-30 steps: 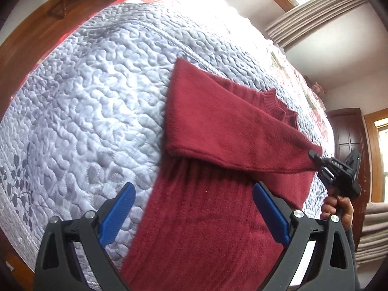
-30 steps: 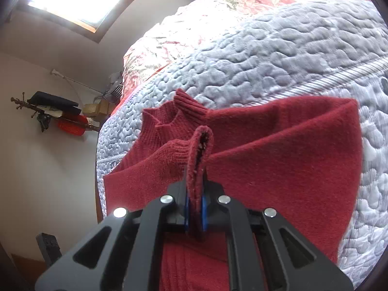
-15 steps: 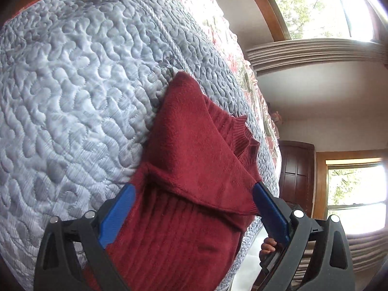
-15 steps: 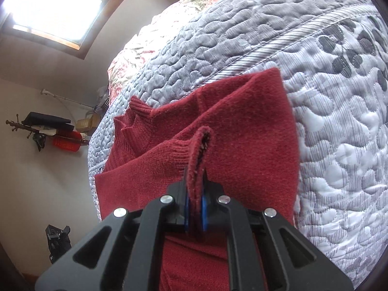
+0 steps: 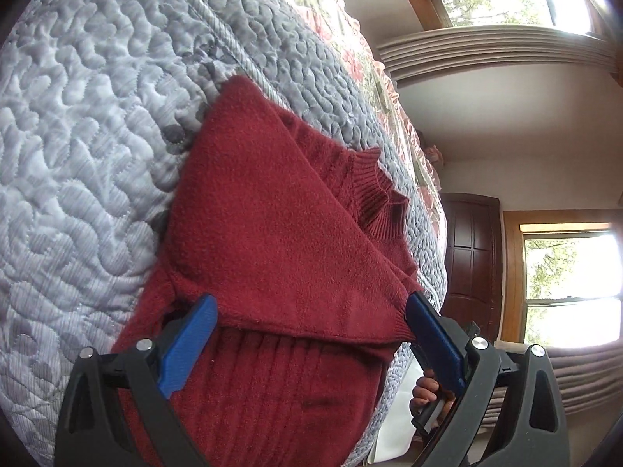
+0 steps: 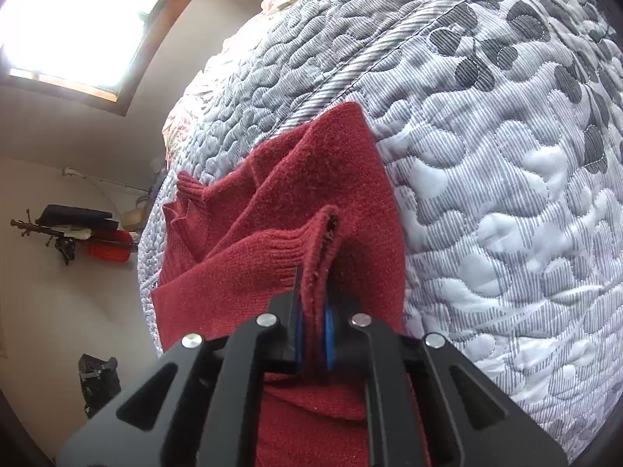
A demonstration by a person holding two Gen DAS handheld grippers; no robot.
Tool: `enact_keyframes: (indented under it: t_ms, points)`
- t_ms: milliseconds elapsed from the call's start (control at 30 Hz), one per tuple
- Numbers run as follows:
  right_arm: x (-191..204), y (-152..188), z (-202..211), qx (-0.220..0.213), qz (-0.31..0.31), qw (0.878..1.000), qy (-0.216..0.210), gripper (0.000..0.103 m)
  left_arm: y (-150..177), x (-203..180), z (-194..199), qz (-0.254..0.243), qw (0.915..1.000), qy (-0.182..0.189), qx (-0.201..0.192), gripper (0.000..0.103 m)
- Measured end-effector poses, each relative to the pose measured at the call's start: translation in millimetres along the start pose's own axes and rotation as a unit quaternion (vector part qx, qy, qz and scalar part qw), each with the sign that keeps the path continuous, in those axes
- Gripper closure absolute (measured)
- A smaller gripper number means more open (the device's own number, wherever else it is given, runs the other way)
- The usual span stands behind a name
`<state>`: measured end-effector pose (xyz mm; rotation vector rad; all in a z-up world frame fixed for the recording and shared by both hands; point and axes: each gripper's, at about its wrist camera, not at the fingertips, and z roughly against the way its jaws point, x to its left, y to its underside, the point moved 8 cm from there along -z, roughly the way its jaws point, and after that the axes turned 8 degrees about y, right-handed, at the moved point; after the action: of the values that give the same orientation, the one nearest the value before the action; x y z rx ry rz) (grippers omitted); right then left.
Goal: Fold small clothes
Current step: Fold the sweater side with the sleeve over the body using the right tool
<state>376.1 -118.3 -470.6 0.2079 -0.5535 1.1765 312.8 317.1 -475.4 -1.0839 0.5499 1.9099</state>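
- Two grippers frame your red sweater [image 5: 280, 241], which lies on the grey quilted bedspread [image 5: 78, 155]; its lower body runs off the bottom of the left wrist view, so the hem is out of sight.
- Your left gripper [image 5: 311, 334] hangs spread wide over the sweater, blue pads [image 5: 187, 346] well apart, with nothing between them. Whether the pads touch the knit, you cannot tell from this angle.
- Your right gripper [image 6: 313, 330] is clamped on the ribbed cuff [image 6: 323, 241] of the sleeve; the cuff stands up out of the closed fingers, and the blue pads are almost wholly buried behind the fabric.
- One sleeve [image 5: 296, 257] is folded across the chest of the sweater, covering most of the upper body; the ribbed collar [image 5: 373, 190] peeks out beyond it.
- In the left wrist view, your right hand [image 5: 424, 389] shows only as a few fingers on a dark handle, mostly hidden behind the left gripper's finger.
- Dark leaf-like prints on the bedspread [image 6: 525, 39] show near the sweater's far corner.
- Far things are hard to read: a dark door [image 5: 467, 257], bright washed-out windows [image 5: 572, 288], and a cluttered rack with something red [image 6: 105, 247] on the wall.
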Motion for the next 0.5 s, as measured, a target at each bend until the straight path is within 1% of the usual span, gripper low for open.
enact_keyframes:
  t_ms: [33, 67, 100, 167, 233, 267, 300, 333, 367, 433, 500]
  points:
    - [-1, -1, 2, 0.001, -0.007, 1.000, -0.011, 0.086, 2, 4, -6, 0.003, 0.9999, -0.005, 0.009, 0.005]
    - [-3, -3, 4, 0.000, -0.015, 1.000, -0.019, 0.071, 6, 6, -12, 0.004, 0.9998, -0.010, 0.018, 0.005]
    - [-4, -6, 6, -0.004, -0.020, 1.000, -0.023, 0.059, 8, 8, -16, 0.003, 0.9996, -0.014, 0.024, 0.005]
    - [-4, -10, 7, 0.001, -0.013, 1.000, -0.024, 0.058, 11, 11, -22, 0.000, 0.9994, -0.019, 0.030, 0.005]
    - [1, -13, 2, 0.018, 0.002, 0.999, -0.027, 0.061, 13, 13, -25, 0.003, 0.9993, -0.019, 0.032, 0.005]
    - [5, -13, 0, 0.022, 0.016, 0.999, -0.019, 0.072, 13, 14, -26, 0.005, 0.9993, -0.019, 0.032, 0.005]
    - [9, -14, -1, 0.022, 0.037, 0.999, -0.008, 0.089, 14, 15, -27, 0.006, 0.9993, -0.021, 0.031, 0.005]
    - [16, -16, 1, 0.015, 0.058, 0.998, 0.001, 0.097, 15, 17, -27, 0.008, 0.9992, -0.022, 0.032, 0.005]
    - [22, -18, 6, 0.004, 0.076, 0.997, 0.002, 0.097, 17, 20, -27, 0.011, 0.9991, -0.025, 0.034, 0.005]
    - [38, -26, 24, -0.035, 0.116, 0.993, 0.000, 0.097, 19, 24, -31, 0.016, 0.9988, -0.029, 0.036, 0.005]
    - [45, -32, 39, -0.062, 0.133, 0.989, -0.012, 0.097, 21, 22, -31, 0.016, 0.9988, -0.024, 0.041, 0.005]
